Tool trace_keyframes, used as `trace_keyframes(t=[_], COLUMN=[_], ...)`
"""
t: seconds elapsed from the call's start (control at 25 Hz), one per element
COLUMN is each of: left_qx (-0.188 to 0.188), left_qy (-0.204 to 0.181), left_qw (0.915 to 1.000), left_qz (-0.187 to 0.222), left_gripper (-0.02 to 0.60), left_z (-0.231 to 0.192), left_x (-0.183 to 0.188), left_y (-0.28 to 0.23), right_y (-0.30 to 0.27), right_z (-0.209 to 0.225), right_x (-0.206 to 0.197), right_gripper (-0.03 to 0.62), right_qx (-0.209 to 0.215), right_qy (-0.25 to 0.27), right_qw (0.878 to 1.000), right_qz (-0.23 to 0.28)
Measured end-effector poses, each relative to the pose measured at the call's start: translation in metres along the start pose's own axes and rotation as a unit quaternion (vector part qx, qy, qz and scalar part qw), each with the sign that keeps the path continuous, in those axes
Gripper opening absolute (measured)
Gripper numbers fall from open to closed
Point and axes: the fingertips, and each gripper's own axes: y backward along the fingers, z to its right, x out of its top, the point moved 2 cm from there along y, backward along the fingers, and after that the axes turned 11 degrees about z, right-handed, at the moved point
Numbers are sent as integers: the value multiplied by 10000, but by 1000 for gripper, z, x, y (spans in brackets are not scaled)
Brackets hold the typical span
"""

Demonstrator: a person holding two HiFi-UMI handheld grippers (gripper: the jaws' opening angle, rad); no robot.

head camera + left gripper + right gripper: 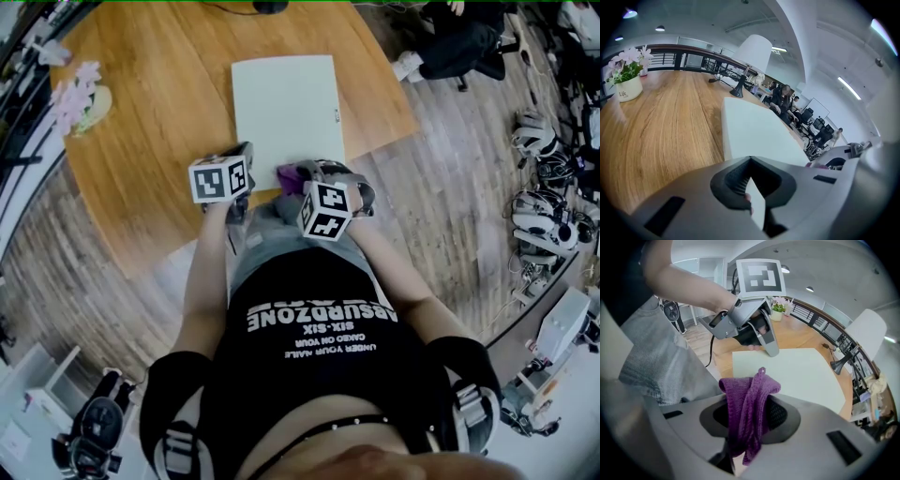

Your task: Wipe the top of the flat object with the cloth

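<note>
Head view: a white flat board (286, 108) lies at upper centre on a wooden table (159, 141). Its near edge sits close to the table's near edge. Wide bare wood runs to the left of it and a narrower strip to the right.

At the upper left of the frame, well apart from the board, a white flower pot (82, 101) holds pink flowers.

The left gripper (246, 150) rests at the board's lower left corner. In the left gripper view its jaws are drawn together on a thin white sliver (757, 208). Whether that sliver is the board's own edge cannot be told.

The right gripper (314, 173) is just beside the board's near edge. It is clamped on a bunched purple cloth (745, 418), whose folds stick up past the jaws and hang below them.
</note>
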Motion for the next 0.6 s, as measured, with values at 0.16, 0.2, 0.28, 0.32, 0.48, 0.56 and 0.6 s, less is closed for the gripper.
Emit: trace_keyframes(t=[0.16, 0.2, 0.28, 0.32, 0.48, 0.56, 0.6], left_qx=[2, 3, 12, 18, 22, 10, 2], left_qy=[12, 14, -1, -18, -79, -82, -81], left_qw=[10000, 10000, 10000, 10000, 10000, 10000, 10000], left_qz=[5, 9, 17, 19, 13, -1, -8], left_gripper=[15, 15, 15, 15, 15, 15, 15], left_z=[0, 1, 1, 1, -1, -1, -1], left_x=[0, 0, -1, -1, 0, 0, -1], left_y=[0, 0, 0, 1, 0, 0, 0], right_y=[4, 5, 7, 8, 13, 16, 18], right_z=[2, 2, 2, 2, 5, 5, 6], right_x=[-3, -5, -7, -8, -15, -19, -22], right_gripper=[124, 124, 124, 124, 124, 124, 124], right_qx=[16, 17, 17, 14, -32, -66, -84], right_qy=[-98, -117, -161, -182, -274, -327, -352], right_qw=[9999, 9999, 9999, 9998, 9996, 9994, 9993], right_qz=[27, 27, 33, 33, 19, -10, -30])
